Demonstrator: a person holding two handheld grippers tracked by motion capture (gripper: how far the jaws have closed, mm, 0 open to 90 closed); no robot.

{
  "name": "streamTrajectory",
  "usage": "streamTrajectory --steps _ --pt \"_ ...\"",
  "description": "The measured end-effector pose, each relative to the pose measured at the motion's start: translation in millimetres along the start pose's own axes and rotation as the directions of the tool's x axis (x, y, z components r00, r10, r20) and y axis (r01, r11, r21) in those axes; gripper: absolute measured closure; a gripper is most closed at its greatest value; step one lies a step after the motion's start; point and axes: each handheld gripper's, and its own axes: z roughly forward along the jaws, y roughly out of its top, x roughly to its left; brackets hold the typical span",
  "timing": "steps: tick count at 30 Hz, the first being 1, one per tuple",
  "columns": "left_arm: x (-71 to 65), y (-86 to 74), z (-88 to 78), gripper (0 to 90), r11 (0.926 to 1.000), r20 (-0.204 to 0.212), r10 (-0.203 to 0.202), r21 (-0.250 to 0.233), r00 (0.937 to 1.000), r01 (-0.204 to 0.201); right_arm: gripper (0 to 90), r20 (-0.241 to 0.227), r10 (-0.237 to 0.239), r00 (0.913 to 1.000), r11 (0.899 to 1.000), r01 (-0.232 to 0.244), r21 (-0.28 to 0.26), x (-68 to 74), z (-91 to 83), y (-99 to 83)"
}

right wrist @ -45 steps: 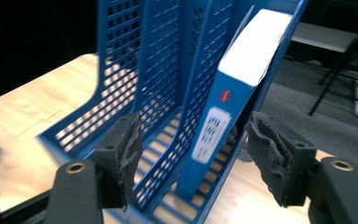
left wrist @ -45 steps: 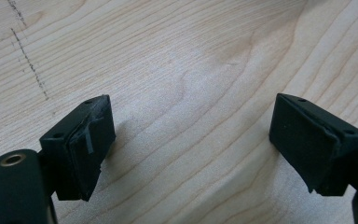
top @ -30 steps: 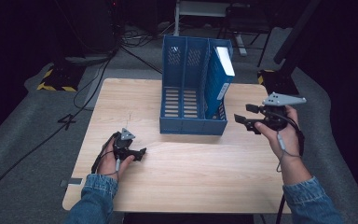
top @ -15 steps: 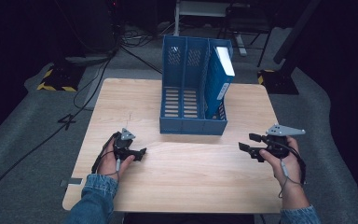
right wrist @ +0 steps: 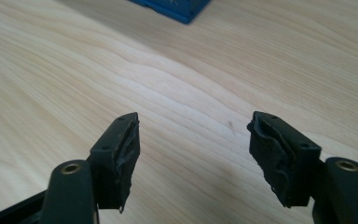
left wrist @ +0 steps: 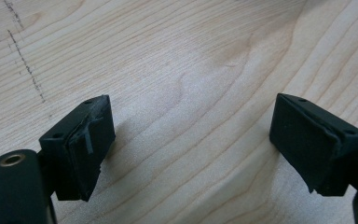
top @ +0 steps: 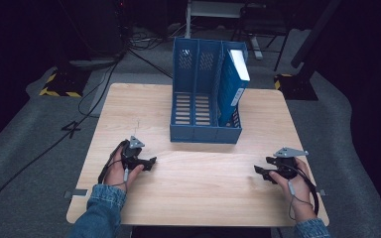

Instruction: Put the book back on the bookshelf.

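Dark room, cables on grey floor, light wood table (top: 129,106) in the middle. Blue three-slot file rack (top: 206,134) stands at the far centre of the table, slots running away from the person; a blue book (top: 234,82) with a white top edge stands in its right-hand slot, leaning slightly, long axis upright, the other two slots empty. Left gripper (top: 151,161) rests low on the table near the front left, jaws spread wide with nothing between them; the left gripper view shows bare wood between the pads (left wrist: 91,140). Right gripper (top: 259,172) sits near the front right, jaws also spread and empty; in the right gripper view the rack's blue front corner (right wrist: 177,9) sits at the top edge, so it points roughly toward the rack from the front right. Key relation: book lies forward and left of the right gripper, forward and well right of the left one, and it occupies the slot on the right gripper's side, so the right hand looks like the nearer one. Both grippers are well apart from the rack. My read: work on the book looks finished or paused, hands parked. Any regrasp would need to come from above onto the book's top edge, since the slot walls block the sides.
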Motion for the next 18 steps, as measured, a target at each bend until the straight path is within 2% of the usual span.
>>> streamTrajectory --steps 3,5,8,11,13,15,18 --pt "-0.3 0.3 0.2 14.3 1.0000 -0.005 -0.001 0.000 1.0000 0.001 34.3 0.038 -0.024 0.9990 1.000 0.023 0.019 -3.8 8.1 -7.4" --pt "-0.6 0.2 0.6 14.2 1.0000 -0.004 -0.007 -0.003 1.0000 0.007 33.8 0.024 -0.021 0.9995 1.000 0.021 0.012 -5.8 11.3 -10.5" --pt "-0.7 0.6 0.8 14.0 1.0000 -0.001 -0.007 0.000 1.0000 0.007 31.4 0.027 -0.033 0.9991 0.999 0.034 -0.013 -5.7 13.6 -12.9" --pt "-0.4 0.9 1.1 13.9 1.0000 0.001 -0.002 0.000 1.0000 0.002 27.2 0.014 -0.007 0.9999 0.999 0.008 -0.052 -5.3 17.6 -16.0" --pt "-0.4 1.0 1.2 13.8 1.0000 0.001 -0.002 0.000 1.0000 0.002 26.4 0.010 -0.010 0.9999 0.999 0.011 -0.050 -5.6 17.9 -15.8" --pt "-0.4 1.1 1.1 13.8 1.0000 0.002 -0.002 0.002 1.0000 0.002 17.0 0.028 0.005 0.9996 0.999 -0.004 -0.037 -5.4 19.3 -15.1" --pt "-0.3 1.1 1.3 13.8 1.0000 0.003 -0.001 0.000 1.0000 0.001 14.5 0.033 0.010 0.9994 0.999 -0.009 -0.030 -5.7 20.6 -14.3"
